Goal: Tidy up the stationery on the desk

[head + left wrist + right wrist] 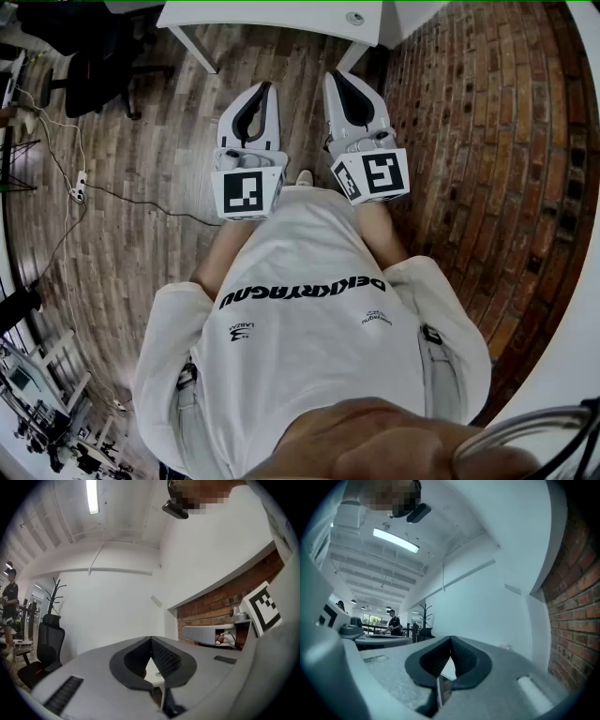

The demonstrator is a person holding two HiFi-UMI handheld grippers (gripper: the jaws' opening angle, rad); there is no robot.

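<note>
Just ahead of both tips stands the white desk [272, 21]; only its near edge shows, so any stationery on it cannot be seen. The left gripper [265, 87] and right gripper [336, 75] are side by side, each closed on nothing. A brick wall [487, 141] flanks the right one. Only the gripper views show the ceiling light [93, 496].

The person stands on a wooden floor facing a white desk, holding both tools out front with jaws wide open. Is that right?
Not quite. The jaws are shut: on the left tool and the right tool the tips meet with nothing between, as each gripper view shows. The wooden floor, the white desk and the tools held out front are right.
</note>
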